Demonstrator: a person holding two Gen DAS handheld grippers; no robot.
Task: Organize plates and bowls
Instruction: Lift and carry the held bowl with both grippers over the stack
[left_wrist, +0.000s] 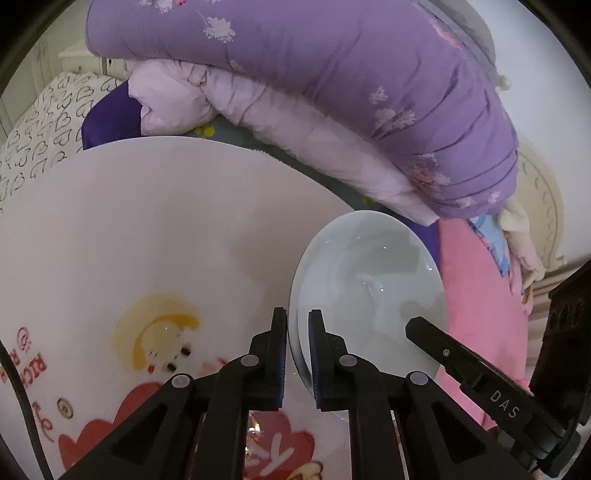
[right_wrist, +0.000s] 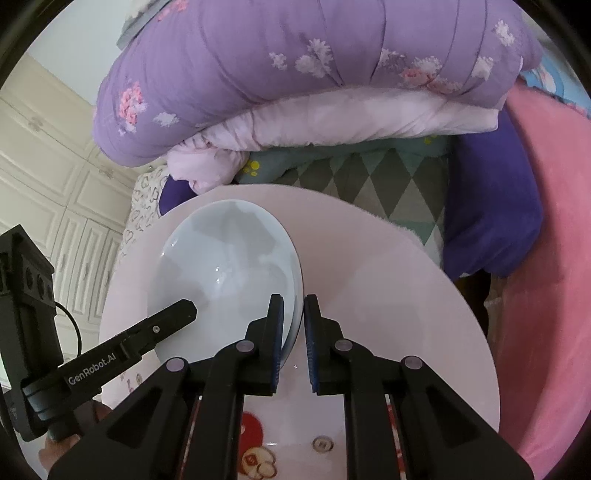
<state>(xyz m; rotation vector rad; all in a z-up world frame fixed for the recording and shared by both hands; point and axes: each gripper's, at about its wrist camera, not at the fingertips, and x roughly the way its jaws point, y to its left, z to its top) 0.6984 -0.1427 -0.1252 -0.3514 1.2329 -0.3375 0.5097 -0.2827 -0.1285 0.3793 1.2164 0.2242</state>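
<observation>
A pale blue-white plate (left_wrist: 369, 288) is held above a round pink table (left_wrist: 129, 229) with a cartoon print. My left gripper (left_wrist: 297, 332) is shut on the plate's left rim. My right gripper (right_wrist: 294, 317) is shut on the right rim of the same plate (right_wrist: 229, 266), over the table (right_wrist: 388, 295). In the left wrist view one finger of the right gripper (left_wrist: 436, 339) lies across the plate's near right part. In the right wrist view a finger of the left gripper (right_wrist: 166, 317) lies over the plate's near left part.
A folded purple floral quilt (left_wrist: 332, 74) over a pale pink one lies behind the table. A pink blanket (left_wrist: 480, 314) is at the right, a dark purple cushion (right_wrist: 487, 206) and a diamond-patterned cloth (right_wrist: 388, 184) behind. White cabinets (right_wrist: 48, 177) stand at the left.
</observation>
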